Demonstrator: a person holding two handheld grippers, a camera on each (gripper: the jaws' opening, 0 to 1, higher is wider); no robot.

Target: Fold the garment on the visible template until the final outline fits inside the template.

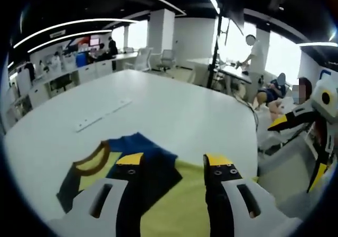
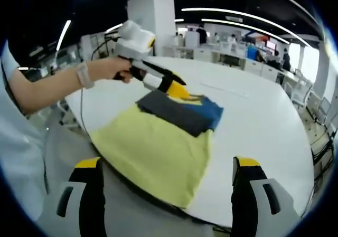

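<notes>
The surface [image 2: 264,121] is a large white top, and the garment [image 2: 158,147] lies at its near edge. The garment is yellow, with a dark navy and blue portion [image 2: 182,113] folded over its far end. In the right gripper view, the near hem of the garment reaches the rim of the surface and appears to hang slightly past it. No separate template outline can be made out on the surface, so whether the outline fits cannot be told.

The left gripper [image 2: 174,86], held in a hand [image 2: 108,68], hovers just above the folded dark portion. In its own view its jaws stand spread, with the garment visible between them and nothing pinched. The right gripper [image 2: 166,181] is held back off the near edge, jaws spread wide and empty.

Risks, as judged:
- Dragging toward the near edge can pull the fabric off the surface, because the hem already sits at the rim.
- A pinch taken from above the dark fold may catch only the top layer and undo the fold.
- With one gripper gripping and the other idle, the loose yellow panel can skew and wrinkle.
- Placement against the template is a guess while its outline is unseen.
</notes>
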